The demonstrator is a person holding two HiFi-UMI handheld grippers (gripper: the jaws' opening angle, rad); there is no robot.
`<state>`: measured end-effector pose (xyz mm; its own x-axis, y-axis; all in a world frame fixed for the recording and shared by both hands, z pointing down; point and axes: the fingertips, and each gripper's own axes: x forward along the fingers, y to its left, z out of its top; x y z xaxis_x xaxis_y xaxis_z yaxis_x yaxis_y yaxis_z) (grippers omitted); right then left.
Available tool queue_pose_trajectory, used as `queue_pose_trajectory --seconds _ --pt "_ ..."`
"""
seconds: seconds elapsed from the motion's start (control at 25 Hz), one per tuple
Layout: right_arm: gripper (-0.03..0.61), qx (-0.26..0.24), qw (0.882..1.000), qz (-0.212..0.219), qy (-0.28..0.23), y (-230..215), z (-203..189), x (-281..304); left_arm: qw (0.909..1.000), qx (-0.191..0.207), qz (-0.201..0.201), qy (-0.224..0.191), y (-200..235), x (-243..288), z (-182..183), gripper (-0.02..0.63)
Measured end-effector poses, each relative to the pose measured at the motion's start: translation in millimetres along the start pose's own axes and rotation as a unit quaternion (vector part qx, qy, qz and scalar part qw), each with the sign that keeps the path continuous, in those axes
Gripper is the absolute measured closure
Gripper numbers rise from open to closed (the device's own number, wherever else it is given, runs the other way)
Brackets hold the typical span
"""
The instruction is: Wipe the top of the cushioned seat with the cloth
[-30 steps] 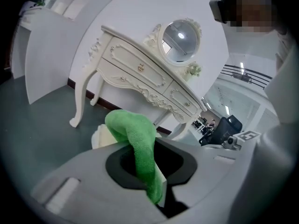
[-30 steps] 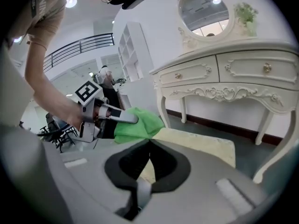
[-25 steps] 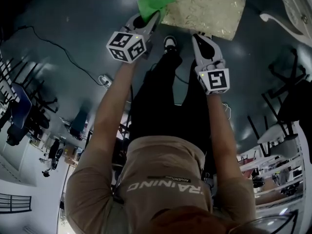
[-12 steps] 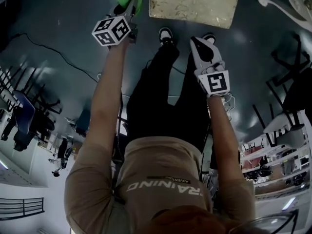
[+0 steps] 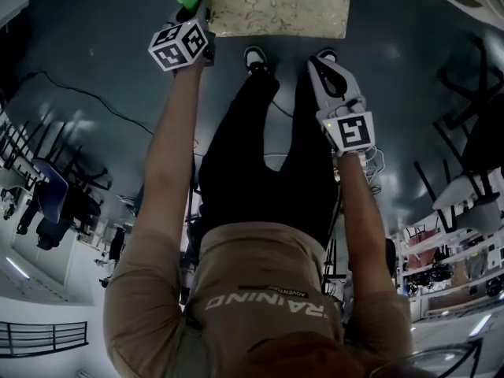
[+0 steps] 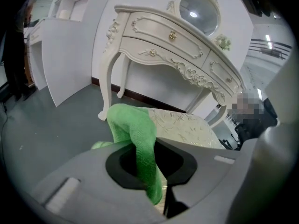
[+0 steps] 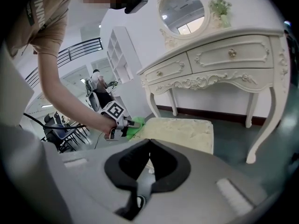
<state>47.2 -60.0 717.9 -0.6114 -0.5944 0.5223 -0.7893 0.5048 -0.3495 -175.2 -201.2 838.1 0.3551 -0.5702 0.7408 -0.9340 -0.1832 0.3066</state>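
The cloth [image 6: 135, 134] is bright green. The seat [image 5: 276, 2] is pale cream with a faint leafy swirl pattern. The left gripper [image 6: 152, 146] and right gripper [image 7: 149, 143] are grey, with black lining inside the fingers [image 7: 124, 167]. Each cube [image 5: 181, 44] is white with black square markers. The floor [image 5: 94, 53] is dark blue-grey. The table [image 7: 210, 64] is ivory with carved scrolls and gold knobs. The shirt [image 5: 260, 282] is tan and the trousers [image 5: 252, 164] are black.

The person wears a beige short-sleeved shirt [image 5: 260, 282] with white lettering, black trousers [image 5: 252, 156] and black-and-white shoes [image 5: 253, 56]. The left gripper [image 5: 197, 10] and right gripper [image 5: 324, 63] have grey moulded shells with black jaw linings; each carries a white cube [image 5: 181, 44] printed with black square markers
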Motion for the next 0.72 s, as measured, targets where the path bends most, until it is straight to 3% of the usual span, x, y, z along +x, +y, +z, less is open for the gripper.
queue_pose_trajectory --seconds 0.32,0.72 --pt "0.577 0.017 1.000 -0.001 0.008 -43.2 -18.3 -30.2 0.9988 -0.017 0.045 -0.001 -16.5 6.1 5.2 0.566" --pt "0.577 0.024 1.000 -0.001 0.014 -94.5 -35.0 -71.2 0.9993 0.023 0.015 0.026 -117.8 41.8 -7.5 0.566"
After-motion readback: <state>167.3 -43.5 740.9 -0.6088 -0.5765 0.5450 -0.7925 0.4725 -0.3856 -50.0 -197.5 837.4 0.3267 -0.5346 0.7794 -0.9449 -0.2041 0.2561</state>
